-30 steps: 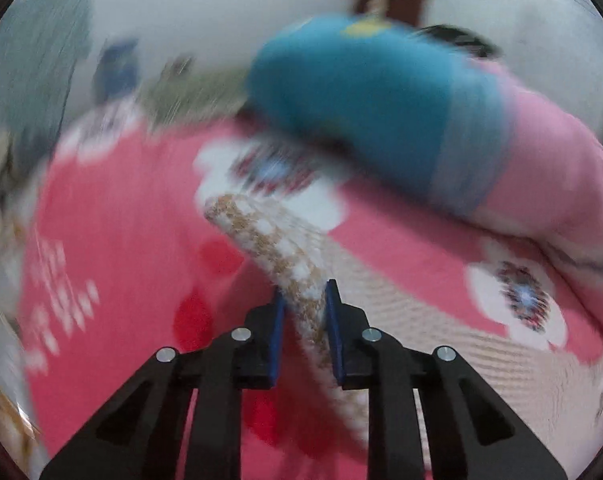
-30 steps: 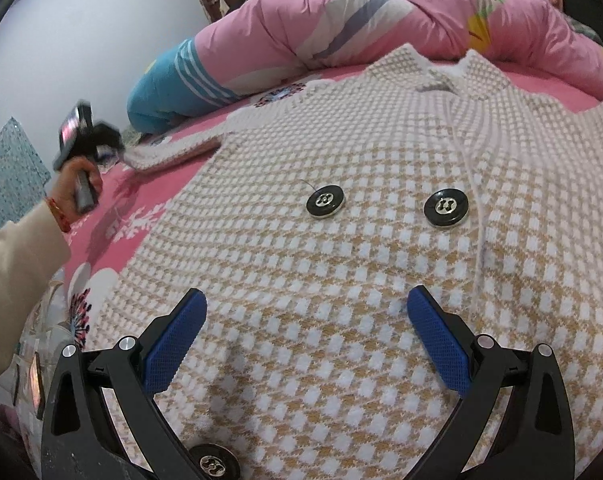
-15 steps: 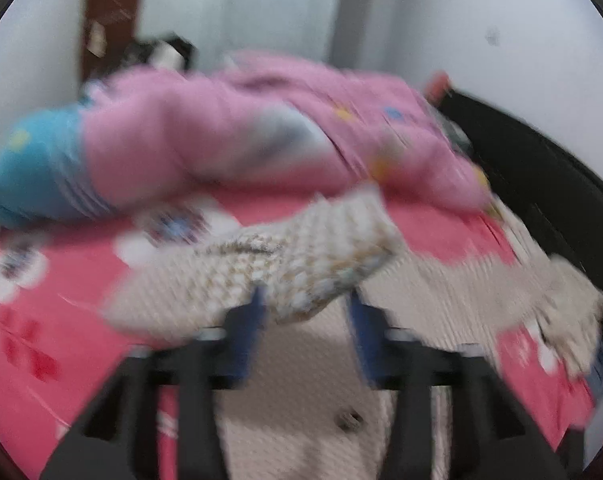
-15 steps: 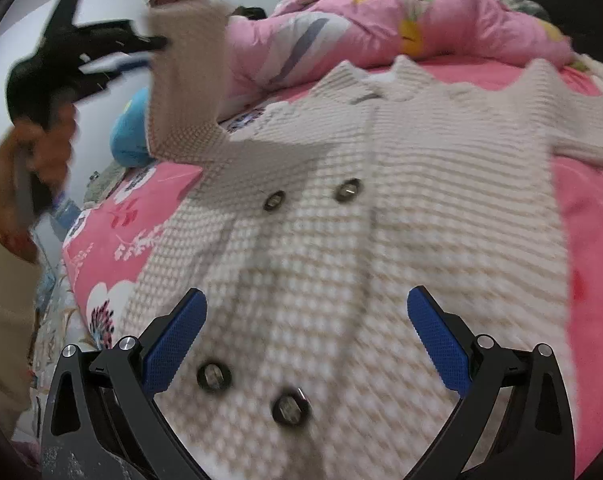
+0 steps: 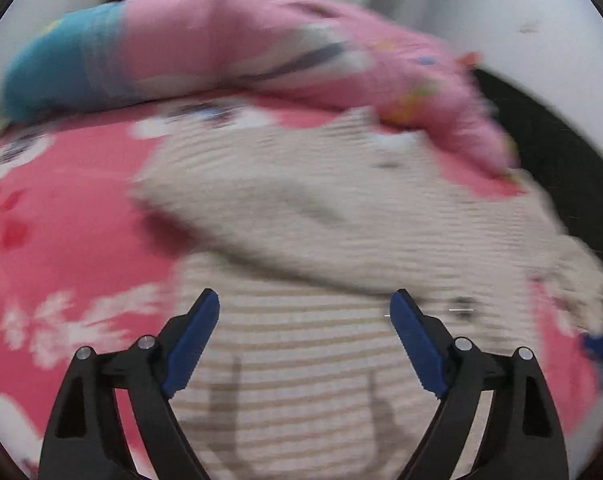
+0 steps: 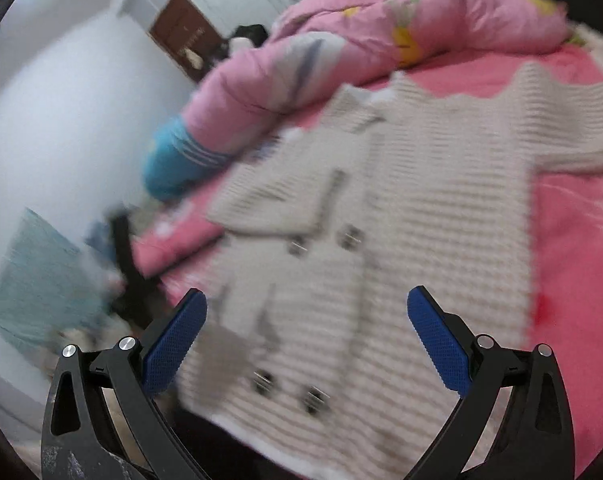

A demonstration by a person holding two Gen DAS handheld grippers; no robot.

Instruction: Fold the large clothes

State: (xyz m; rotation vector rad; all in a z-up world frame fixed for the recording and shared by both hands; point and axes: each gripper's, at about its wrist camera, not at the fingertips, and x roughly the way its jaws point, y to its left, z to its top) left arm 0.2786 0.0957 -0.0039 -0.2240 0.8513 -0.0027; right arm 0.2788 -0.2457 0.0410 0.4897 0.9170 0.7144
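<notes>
- One big knitted coat (image 6: pixel 441 216) lies flat on the pink bed sheet (image 6: pixel 573 264). It is cream with little tan squares.
- One sleeve (image 5: pixel 301 208) is folded over the front of the coat. The other sleeve (image 6: pixel 573 120) sticks out to the side on the sheet.
- Four dark buttons show in the right wrist view: two near the middle (image 6: pixel 325 240) and two near the bottom edge (image 6: pixel 289 388) (all of them blurry).
- The left gripper (image 5: pixel 304 300) hangs over the coat. Its two blue pads (image 5: pixel 191 344) have just been moving apart and now stand wide, with nothing between them.
- The right gripper (image 6: pixel 307 300) hangs over the lower part of the coat. Its two pads (image 6: pixel 173 340) are spread wide too, and hold nothing.
- One puffy pink quilt (image 6: pixel 381 32) with a blue end is bunched along the far side of the bed.
</notes>
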